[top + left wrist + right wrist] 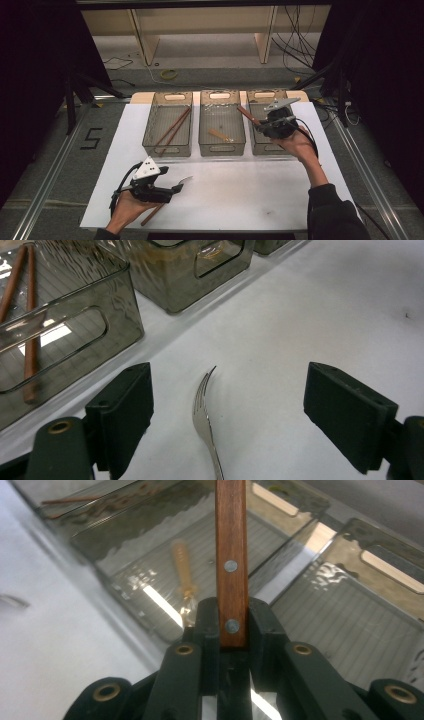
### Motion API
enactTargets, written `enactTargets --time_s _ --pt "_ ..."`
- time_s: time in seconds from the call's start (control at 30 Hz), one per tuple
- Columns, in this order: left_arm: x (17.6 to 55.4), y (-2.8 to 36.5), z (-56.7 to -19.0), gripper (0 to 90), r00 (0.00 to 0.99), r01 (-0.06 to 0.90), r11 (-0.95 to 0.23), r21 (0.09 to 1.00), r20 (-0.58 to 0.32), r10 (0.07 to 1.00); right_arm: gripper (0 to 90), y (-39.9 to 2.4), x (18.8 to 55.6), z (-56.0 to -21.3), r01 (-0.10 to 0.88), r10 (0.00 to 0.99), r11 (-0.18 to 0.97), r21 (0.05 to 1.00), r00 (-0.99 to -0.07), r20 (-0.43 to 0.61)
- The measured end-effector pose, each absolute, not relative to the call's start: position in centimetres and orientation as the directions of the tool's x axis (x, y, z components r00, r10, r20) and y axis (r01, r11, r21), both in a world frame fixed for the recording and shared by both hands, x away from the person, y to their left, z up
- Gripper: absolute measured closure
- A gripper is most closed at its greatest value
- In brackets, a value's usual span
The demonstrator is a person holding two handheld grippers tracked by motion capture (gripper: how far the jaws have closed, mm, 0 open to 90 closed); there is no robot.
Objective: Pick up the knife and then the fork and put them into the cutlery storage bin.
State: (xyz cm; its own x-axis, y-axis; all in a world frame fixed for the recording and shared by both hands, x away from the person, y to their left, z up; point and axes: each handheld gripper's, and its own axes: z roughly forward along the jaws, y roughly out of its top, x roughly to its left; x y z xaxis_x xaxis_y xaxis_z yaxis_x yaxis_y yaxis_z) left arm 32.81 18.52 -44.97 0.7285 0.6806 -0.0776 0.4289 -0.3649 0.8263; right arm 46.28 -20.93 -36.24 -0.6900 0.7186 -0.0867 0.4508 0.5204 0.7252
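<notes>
Wooden riveted handle (231,575) clamped tight in right gripper (261,127) jaws, held above right bin (261,145). Left gripper (176,189) jaws wide apart, straddling fork (206,415) flat on table (250,190), gripping nothing. We judge risks: handle pivoting, catching bin rim; fork sliding during closure.

the table cover (280,185) is white. the three bins (222,145) are see-through grey with thin lines on the bottom. the chopsticks (173,129) in the left bin are brown. the fork (204,415) is shiny silver. the handle (231,555) in the right gripper (232,625) is reddish brown with two silver dots. both grippers are black.
</notes>
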Motion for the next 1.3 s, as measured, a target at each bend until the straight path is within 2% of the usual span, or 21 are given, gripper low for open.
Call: enactTargets --time_s 0.67,1.3 --pt "32.5 19.5 -45.4 19.3 0.708 0.445 -0.336 0.83 -0.096 0.7 77.8 -22.0 52.2 -37.6 0.588 0.851 0.407 0.699 -0.523 -0.055" --pt "32.5 19.9 -45.5 19.2 0.701 0.455 -0.326 0.829 -0.107 0.706 77.6 -21.9 54.6 -39.2 0.664 0.905 0.33 0.671 -0.424 -0.027"
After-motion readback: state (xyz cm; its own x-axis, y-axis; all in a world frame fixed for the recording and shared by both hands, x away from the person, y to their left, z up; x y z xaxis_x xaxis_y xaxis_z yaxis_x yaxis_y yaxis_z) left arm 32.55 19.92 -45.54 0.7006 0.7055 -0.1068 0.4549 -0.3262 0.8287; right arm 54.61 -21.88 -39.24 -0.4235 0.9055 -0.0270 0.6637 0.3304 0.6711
